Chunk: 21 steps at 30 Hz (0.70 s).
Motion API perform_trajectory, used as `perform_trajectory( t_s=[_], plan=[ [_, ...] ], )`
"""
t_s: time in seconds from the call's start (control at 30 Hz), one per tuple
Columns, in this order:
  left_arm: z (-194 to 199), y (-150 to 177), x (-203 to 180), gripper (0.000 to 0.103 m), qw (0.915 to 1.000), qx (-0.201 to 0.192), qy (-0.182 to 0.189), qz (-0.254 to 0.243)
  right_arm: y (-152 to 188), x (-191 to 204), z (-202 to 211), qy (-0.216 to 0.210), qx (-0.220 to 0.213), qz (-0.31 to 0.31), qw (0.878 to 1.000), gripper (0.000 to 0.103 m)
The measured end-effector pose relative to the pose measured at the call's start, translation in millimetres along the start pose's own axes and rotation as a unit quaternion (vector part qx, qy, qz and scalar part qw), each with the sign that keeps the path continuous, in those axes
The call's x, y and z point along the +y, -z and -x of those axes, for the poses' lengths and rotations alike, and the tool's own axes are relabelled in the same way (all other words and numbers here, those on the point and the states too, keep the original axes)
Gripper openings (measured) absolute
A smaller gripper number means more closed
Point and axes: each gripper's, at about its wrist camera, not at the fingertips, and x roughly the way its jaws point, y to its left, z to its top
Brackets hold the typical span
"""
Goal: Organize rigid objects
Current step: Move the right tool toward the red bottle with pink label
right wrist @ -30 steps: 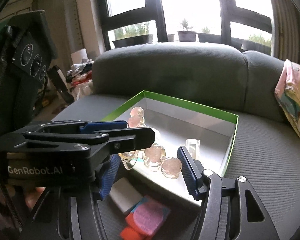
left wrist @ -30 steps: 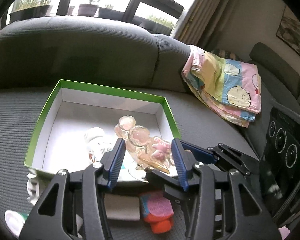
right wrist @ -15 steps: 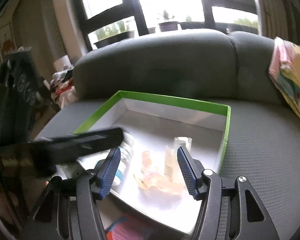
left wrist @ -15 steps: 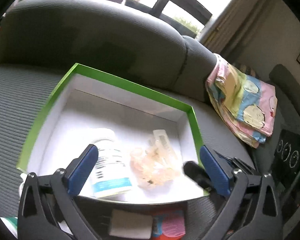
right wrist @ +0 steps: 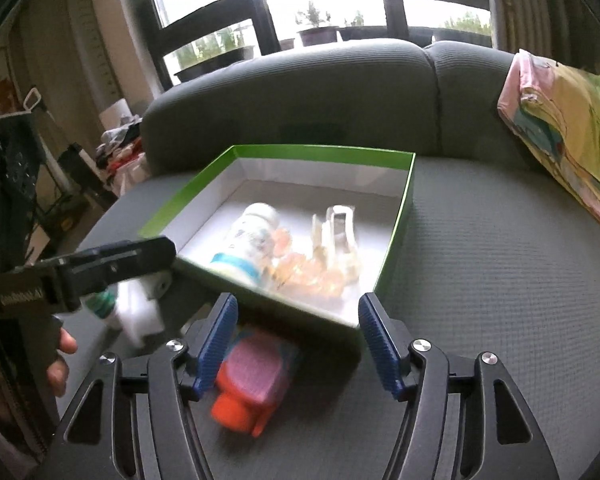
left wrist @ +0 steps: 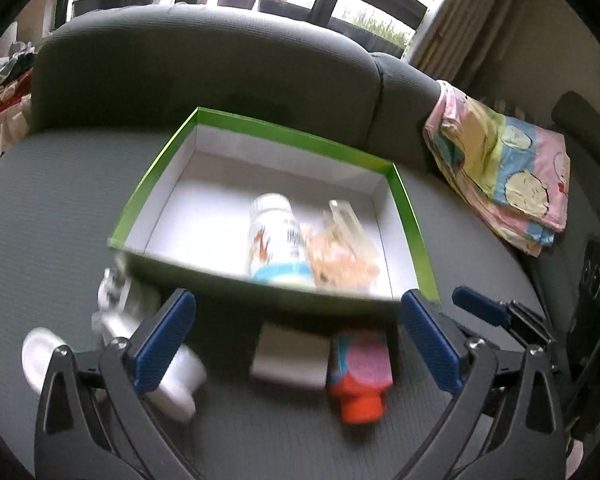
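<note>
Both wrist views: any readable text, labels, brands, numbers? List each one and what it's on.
"GenRobot.AI": white lettering on the left gripper body, seen in the right wrist view; blurred, barely legible.
White bottle in the green box: printed label, too blurred to read.
Pink and orange bottle on the sofa: no text legible.
Patterned cloth: cartoon prints only, no words visible.

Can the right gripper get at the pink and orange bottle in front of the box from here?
Probably yes. The right gripper is open, with the pink and orange bottle lying just below it on the sofa seat, outside the green box; nothing covers it.
</note>
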Motion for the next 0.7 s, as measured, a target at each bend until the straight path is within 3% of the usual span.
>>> perform_trajectory(
  t_s=[0.27, 0.47, 0.6, 0.7],
  plan=[
    [20.7, 45.9, 18.6, 0.102, 0.9990, 0.020, 0.022, 0.034, 27.7, 13.2, 14.6, -0.013, 0.022, 0.010, 1.000, 0.065],
    [17.2, 81.7, 32.8, 0.101, 0.9952, 0.052, 0.040, 0.072, 41.0, 7.1, 16.2, -0.024, 0.030, -0.031, 0.999, 0.065],
    [10.8, 92.5, 17.2, 0.100, 0.9966, 0.063, 0.041, 0.033, 46.6, 0.5, 6.2, -0.044, 0.046, -0.064, 0.996, 0.065],
    [7.4, 99.1, -9.3, 0.100, 0.9961, 0.062, 0.055, -0.029, 51.3, 1.0, -4.7, -0.057, 0.062, -0.073, 0.994, 0.065]
  ],
)
